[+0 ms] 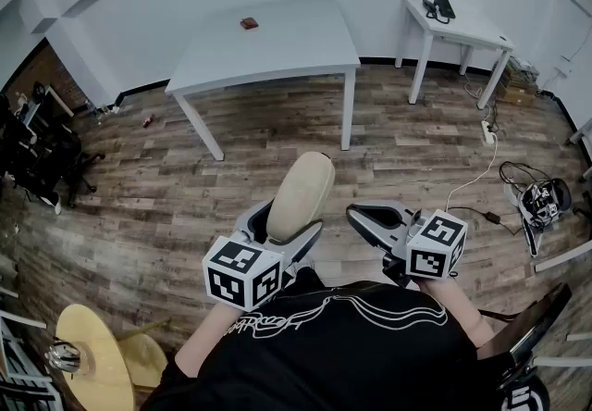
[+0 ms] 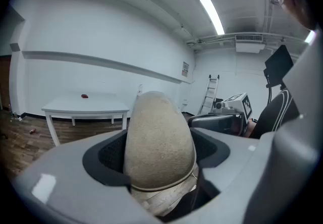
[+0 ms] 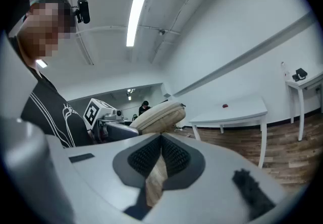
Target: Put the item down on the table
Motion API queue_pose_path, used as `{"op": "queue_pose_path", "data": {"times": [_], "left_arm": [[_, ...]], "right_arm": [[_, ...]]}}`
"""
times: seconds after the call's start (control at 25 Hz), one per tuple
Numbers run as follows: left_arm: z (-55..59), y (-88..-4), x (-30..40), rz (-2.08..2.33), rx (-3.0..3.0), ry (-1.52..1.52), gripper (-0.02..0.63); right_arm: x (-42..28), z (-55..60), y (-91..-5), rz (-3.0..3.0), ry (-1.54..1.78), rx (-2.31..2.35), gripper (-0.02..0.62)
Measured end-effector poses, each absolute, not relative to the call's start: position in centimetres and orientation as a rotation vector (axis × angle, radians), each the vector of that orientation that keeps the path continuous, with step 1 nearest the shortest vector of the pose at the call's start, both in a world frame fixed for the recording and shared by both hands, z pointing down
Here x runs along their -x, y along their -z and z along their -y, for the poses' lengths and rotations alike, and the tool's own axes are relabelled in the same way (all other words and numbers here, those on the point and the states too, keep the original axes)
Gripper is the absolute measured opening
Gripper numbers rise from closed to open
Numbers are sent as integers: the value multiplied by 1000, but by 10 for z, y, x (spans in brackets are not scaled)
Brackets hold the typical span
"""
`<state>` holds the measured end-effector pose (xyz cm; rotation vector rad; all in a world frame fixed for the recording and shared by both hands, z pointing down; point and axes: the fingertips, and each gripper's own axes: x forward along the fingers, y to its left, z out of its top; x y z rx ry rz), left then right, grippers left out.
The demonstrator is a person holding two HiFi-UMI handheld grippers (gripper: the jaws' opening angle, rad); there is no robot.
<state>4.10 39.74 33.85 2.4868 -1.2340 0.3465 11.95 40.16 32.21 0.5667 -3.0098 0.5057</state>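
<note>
A beige, padded oval item [image 1: 302,196] stands upright between the jaws of my left gripper [image 1: 289,226], which is shut on its lower part and holds it in the air above the wooden floor. In the left gripper view the item [image 2: 159,142] fills the gap between the dark pads [image 2: 108,155]. My right gripper [image 1: 357,213] hovers just to the right, shut with nothing in it; its pads [image 3: 174,155] meet at the tip. The white table [image 1: 268,43] stands some way ahead, with a small red object [image 1: 249,23] on it.
A second white table [image 1: 462,25] with a dark phone [image 1: 439,6] stands at the back right. Cables and gear [image 1: 541,201] lie on the floor at right. Dark chairs [image 1: 37,159] are at left, and a round yellow table [image 1: 92,363] at the near left.
</note>
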Motion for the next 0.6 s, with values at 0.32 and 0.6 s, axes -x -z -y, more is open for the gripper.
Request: {"op": "queue_pose_path", "data": {"times": [0.32,0.6], "left_arm": [[-327,-365,-18,1199,-2480,-344,379],[-198,-382,13,1153,-2473,-375,379]], "right_arm": [[-98,-332,-348,2978,-541,-607,9],[-69,-205,-365,2949,-607,-674,9]]}}
